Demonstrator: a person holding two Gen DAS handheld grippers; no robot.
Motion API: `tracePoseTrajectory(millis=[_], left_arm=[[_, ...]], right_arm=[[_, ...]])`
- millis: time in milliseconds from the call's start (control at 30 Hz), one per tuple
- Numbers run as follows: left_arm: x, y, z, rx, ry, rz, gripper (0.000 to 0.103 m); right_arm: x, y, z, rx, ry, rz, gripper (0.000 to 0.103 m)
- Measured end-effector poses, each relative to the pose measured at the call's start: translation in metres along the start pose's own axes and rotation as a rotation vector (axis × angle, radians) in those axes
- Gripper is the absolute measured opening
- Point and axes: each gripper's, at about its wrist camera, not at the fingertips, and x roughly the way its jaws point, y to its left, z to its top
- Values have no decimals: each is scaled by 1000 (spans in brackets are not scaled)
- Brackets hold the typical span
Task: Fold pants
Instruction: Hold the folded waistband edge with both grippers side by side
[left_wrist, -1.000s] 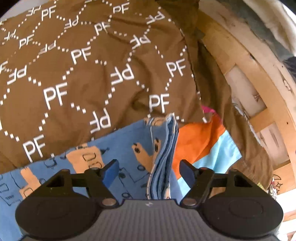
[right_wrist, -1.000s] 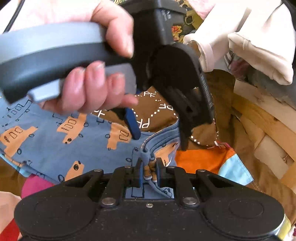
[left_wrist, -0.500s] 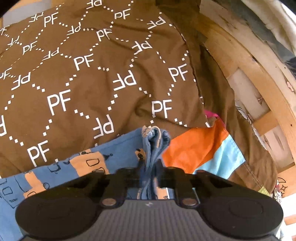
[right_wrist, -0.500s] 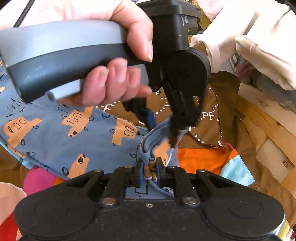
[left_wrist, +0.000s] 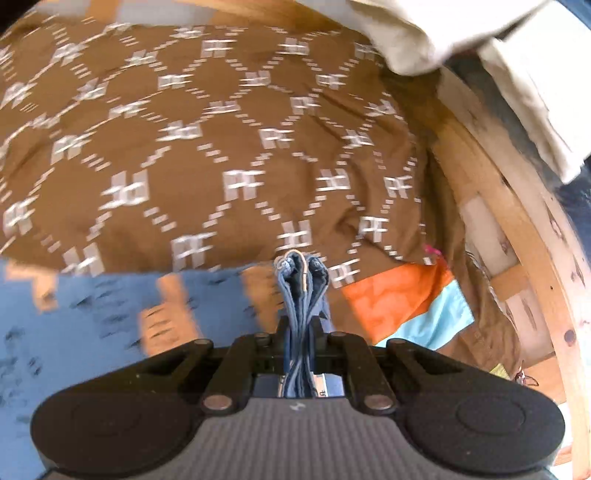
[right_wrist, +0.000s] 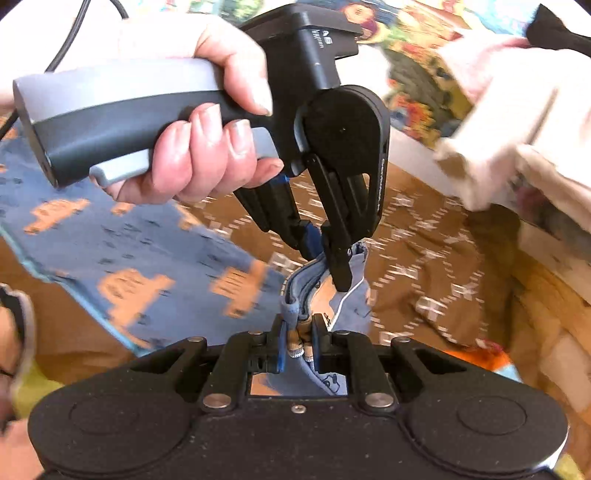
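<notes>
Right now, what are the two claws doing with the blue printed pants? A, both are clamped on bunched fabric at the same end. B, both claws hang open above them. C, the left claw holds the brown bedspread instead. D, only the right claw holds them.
A: the left claw and the right claw each pinch a bunched edge of the blue pants, close together at one end.

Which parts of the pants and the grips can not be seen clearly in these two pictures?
- Left wrist view: the print on the pants is smeared by motion blur.
- Left wrist view: the left gripper body hides the cloth below its closed jaws.
- Right wrist view: the pants' far end is cut off by the left edge.
- Right wrist view: the right gripper hides the cloth beneath.
</notes>
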Motion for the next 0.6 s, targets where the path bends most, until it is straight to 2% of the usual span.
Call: tracePoseTrajectory(millis=[133, 367, 467, 500, 533, 600], left_arm=[[-18, 28, -11, -54, -11, 23, 10], [-19, 67, -26, -119, -18, 43, 11], [-16, 79, -30, -150, -16, 56, 23], [-15, 82, -31, -156, -14, 59, 33], [-15, 85, -32, -163, -13, 62, 39], [-14, 89, -34, -171, -11, 58, 40]], right_arm=[[-3, 15, 7, -9, -10, 91, 14], [5, 34, 11, -17, 7, 183, 14], [11, 39, 12, -18, 30, 202, 15], [13, 41, 11, -20, 41, 205, 17], [14, 42, 10, -21, 50, 209, 22], [18, 44, 9, -23, 66, 207, 27]])
